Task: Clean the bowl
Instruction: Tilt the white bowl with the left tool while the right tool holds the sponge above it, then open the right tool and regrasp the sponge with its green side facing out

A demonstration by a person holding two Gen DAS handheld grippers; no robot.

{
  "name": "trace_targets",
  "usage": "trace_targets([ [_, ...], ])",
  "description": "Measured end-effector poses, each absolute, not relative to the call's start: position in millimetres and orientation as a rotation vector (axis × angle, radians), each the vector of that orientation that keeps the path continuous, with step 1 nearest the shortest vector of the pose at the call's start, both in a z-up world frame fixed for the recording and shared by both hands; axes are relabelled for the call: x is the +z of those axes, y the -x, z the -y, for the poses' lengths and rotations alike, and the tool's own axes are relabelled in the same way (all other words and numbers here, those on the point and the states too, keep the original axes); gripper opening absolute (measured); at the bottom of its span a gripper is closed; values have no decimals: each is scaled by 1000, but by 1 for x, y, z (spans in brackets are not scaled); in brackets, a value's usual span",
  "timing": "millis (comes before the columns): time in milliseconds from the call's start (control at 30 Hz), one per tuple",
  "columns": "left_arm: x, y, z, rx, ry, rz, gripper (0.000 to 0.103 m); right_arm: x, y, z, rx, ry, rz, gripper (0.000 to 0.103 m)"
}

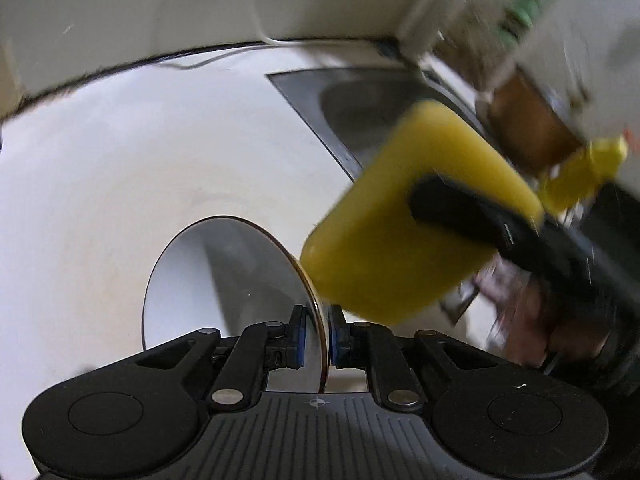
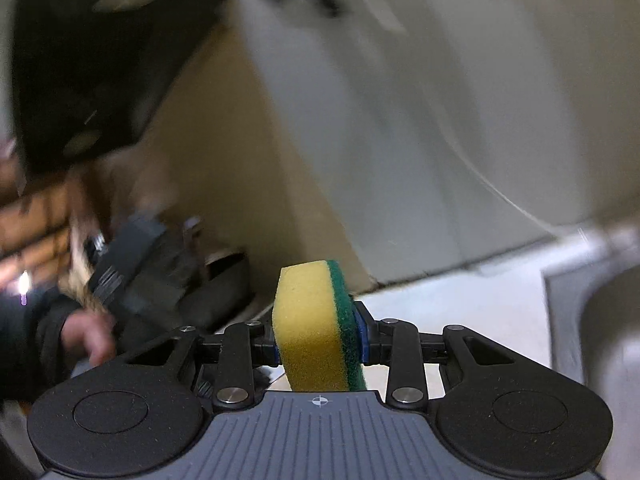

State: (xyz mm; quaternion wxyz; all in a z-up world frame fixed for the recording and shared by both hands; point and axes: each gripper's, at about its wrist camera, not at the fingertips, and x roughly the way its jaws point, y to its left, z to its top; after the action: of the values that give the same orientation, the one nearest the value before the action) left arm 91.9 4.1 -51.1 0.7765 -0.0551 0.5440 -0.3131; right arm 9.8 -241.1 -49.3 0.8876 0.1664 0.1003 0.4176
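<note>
A clear glass bowl (image 1: 224, 280) with a thin brownish rim is held on edge above the white counter (image 1: 120, 184). My left gripper (image 1: 318, 332) is shut on its rim, with a blue pad on each side of the glass. Just right of the bowl hangs a yellow sponge (image 1: 400, 216), almost touching the rim. My right gripper (image 1: 448, 204) holds it, one black finger lying across its face. In the right wrist view the sponge (image 2: 316, 328) shows a green scouring layer on its right side, and the right gripper (image 2: 320, 340) is shut on it.
A steel sink (image 1: 360, 108) is set into the counter behind the sponge, and its basin (image 2: 600, 320) shows at the right edge. A blurred hand (image 2: 88, 336) and the left gripper's body (image 2: 136, 272) are at the left. A white wall (image 1: 160, 8) backs the counter.
</note>
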Motion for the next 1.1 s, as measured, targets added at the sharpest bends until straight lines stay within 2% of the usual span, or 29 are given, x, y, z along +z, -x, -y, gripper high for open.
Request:
trace_targets([
  [100,-50,-102,-23,-658,212,-1179,17,-39,2,231,953,-238,-103,33],
  [200,-53,-109,-37,-648,288,-1183,18,-31,21,215,947,-9,8,33],
  [300,-58,-120,-46,-614,361,-1197,33,-33,36,199,879,194,91,33],
  [567,-73,-158,-52,-538,533,-1256,38,-51,57,178,725,312,169,33],
  [733,-79,-172,-53,-491,580,-1312,48,-70,56,153,706,409,210,33],
  [933,-81,-173,-54,-503,584,-1316,49,-83,53,139,903,363,92,33],
  [1100,-81,-165,-55,-530,561,-1284,49,-71,43,167,817,259,-39,32],
])
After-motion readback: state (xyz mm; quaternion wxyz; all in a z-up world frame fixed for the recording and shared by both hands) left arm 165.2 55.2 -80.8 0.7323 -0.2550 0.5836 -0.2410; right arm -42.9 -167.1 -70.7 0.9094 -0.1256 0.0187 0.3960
